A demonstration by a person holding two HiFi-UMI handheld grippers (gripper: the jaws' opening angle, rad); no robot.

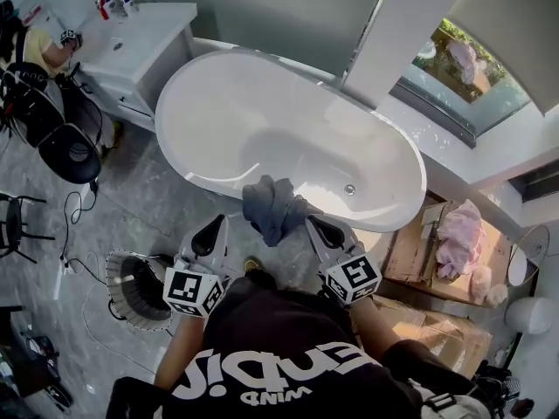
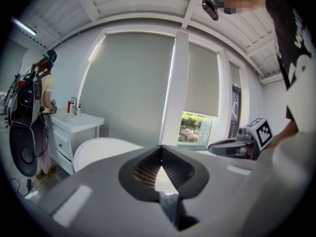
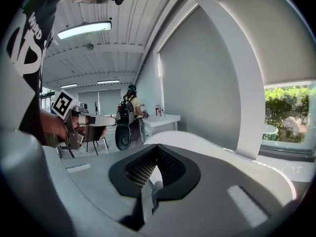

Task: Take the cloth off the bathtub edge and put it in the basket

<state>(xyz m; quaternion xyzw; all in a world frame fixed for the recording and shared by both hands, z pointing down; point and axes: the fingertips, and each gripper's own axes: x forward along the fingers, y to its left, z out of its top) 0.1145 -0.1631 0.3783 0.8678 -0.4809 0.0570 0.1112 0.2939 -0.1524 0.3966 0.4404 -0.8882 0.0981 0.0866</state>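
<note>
Two grippers [image 1: 212,231] [image 1: 321,228] hold one cloth [image 1: 271,206]; one basket [image 1: 115,279].

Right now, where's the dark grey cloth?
Head view, centre: the dark grey cloth is bunched at the near rim of the white oval bathtub, between the left gripper and right gripper.

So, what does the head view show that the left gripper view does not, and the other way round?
Only the head view shows the basket on the floor at the person's left and the boxes beside the tub.

Only the left gripper view shows the ceiling and, close up, the left gripper with its jaws together at the tips.

Both show the bathtub, the sink cabinet, the right gripper and the dark cloth. The head view shows the whole cloth on the tub edge; the gripper view shows only a sliver of it behind the jaws.
</note>
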